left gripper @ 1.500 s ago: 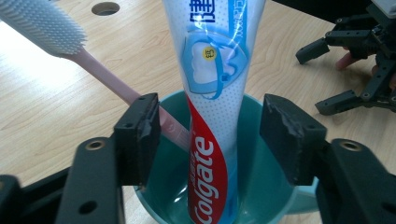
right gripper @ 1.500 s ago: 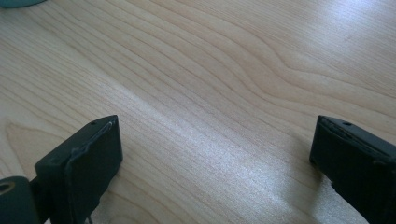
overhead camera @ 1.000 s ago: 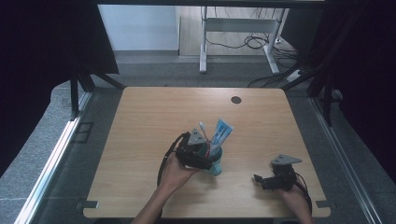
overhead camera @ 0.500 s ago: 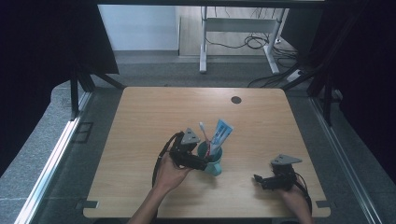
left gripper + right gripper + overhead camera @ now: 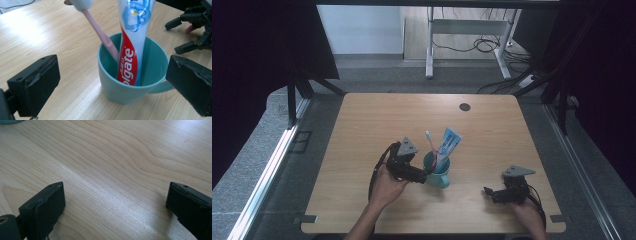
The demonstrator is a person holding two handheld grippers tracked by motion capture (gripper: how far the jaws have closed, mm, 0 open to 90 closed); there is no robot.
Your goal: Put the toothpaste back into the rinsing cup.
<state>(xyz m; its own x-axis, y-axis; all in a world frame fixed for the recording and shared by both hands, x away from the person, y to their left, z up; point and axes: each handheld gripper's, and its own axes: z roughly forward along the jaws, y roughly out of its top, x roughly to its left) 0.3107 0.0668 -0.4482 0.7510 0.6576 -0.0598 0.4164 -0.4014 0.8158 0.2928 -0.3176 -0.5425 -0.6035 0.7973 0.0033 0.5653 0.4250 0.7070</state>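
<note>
Mug (image 5: 130, 82) stands upright between the left tongs (image 5: 115, 82), just opened wide and clear of its rim.

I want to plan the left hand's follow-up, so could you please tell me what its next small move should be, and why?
Probably draw the left gripper straight back from the mug. Its fingers have just been opening and stand wide on either side of the mug, touching nothing. The mug stands upright on the table with the toothbrush and toothpaste inside, so a level retreat should avoid tipping it.
</note>
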